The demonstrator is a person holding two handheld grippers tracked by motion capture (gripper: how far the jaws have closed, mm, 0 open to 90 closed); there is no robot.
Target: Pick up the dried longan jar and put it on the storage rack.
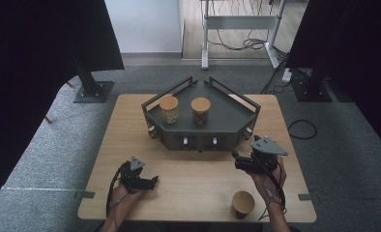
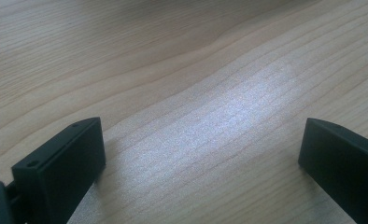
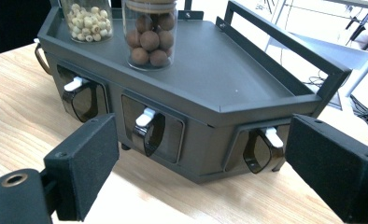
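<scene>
The right gripper (image 3: 201, 163) is held with jaws wide apart, nothing between them. Just ahead stands a dark rack (image 3: 247, 88), probably rigid and heavy; its small white-tabbed drawer (image 3: 147, 128) is best pinched at the tab. Two likely fragile glass jars (image 3: 149, 32) are revealed beyond. The left gripper (image 2: 201, 154), jaws also apart, is seen over bare table (image 2: 173, 60).

The surface (image 2: 182, 70) is pale grained wood with a soft sheen. The rack (image 3: 229, 79) looks matt dark grey metal; its jars (image 3: 149, 32) are clear glass; tong pads (image 3: 86, 163) rough black.
</scene>
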